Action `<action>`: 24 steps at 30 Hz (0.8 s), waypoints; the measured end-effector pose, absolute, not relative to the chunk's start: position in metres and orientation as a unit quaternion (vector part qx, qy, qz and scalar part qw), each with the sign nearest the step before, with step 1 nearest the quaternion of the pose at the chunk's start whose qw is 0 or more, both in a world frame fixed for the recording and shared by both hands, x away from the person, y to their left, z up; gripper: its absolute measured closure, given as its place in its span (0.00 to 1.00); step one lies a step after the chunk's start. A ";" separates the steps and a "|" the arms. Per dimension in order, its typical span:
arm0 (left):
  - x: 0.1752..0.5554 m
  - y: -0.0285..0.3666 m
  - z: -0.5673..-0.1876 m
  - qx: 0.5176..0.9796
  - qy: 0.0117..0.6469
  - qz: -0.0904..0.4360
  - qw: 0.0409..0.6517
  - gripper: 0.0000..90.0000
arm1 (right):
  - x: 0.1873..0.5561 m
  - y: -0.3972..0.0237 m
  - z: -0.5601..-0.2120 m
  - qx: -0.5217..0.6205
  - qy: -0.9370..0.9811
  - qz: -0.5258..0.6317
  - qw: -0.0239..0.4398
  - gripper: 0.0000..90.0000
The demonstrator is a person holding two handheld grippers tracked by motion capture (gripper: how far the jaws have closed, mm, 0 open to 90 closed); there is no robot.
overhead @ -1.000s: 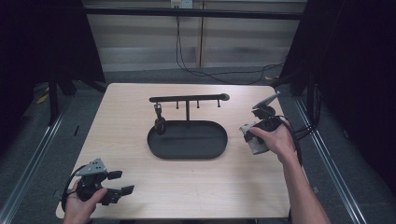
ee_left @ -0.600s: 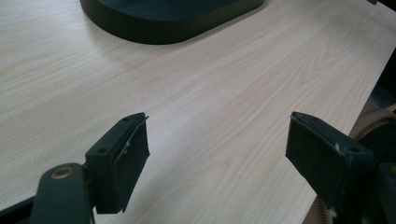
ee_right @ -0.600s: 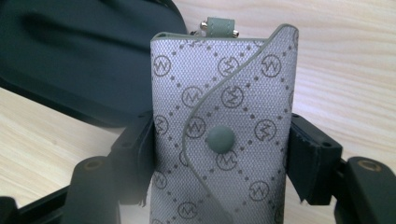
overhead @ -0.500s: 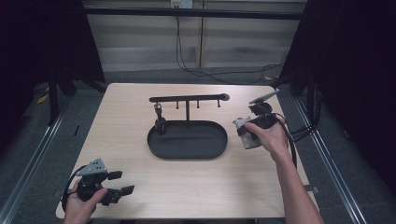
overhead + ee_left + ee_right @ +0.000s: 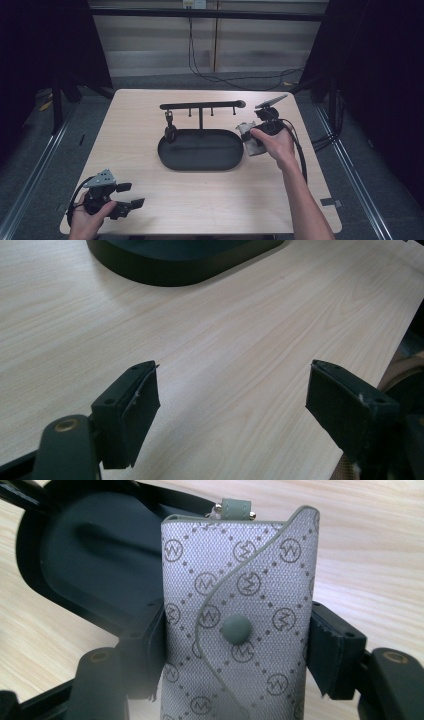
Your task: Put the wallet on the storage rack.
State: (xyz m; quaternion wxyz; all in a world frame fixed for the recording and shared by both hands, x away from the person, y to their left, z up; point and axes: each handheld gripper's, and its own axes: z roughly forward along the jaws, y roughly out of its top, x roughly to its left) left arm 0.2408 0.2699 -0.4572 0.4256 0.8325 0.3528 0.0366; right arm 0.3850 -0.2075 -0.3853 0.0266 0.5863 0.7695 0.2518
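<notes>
Small grey fabric key pouch (image 5: 239,625) with printed monogram-and-dot diamond pattern: curved flap shut over front, fastened by round grey-green snap at centre. Short grey-green tab with metal fittings at top edge. Pouch stands lengthwise between two black jaws, pressed on both sides, held above light wood table. In high view, pouch (image 5: 248,140) sits just beside right end of black oval tray.

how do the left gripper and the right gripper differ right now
The left gripper has open jaws with nothing between them; the right gripper is shut on a grey patterned key pouch. The left sits at the table's near corner, the right beside the black tray. Both are hand-held.
</notes>
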 end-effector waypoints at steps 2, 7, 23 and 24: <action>0.240 0.270 -0.457 0.833 0.351 0.035 0.427 0.23 | 0.386 -0.202 -0.386 0.585 0.770 0.253 0.025 0.37; 0.240 0.270 -0.455 0.832 0.351 0.037 0.427 0.23 | 0.390 -0.193 -0.388 0.580 0.769 0.267 0.018 0.37; 0.238 0.269 -0.456 0.833 0.352 0.036 0.426 0.23 | 0.400 -0.172 -0.411 0.588 0.751 0.301 0.001 0.37; 0.238 0.269 -0.456 0.834 0.350 0.037 0.426 0.23 | 0.400 -0.172 -0.412 0.594 0.746 0.301 -0.002 0.37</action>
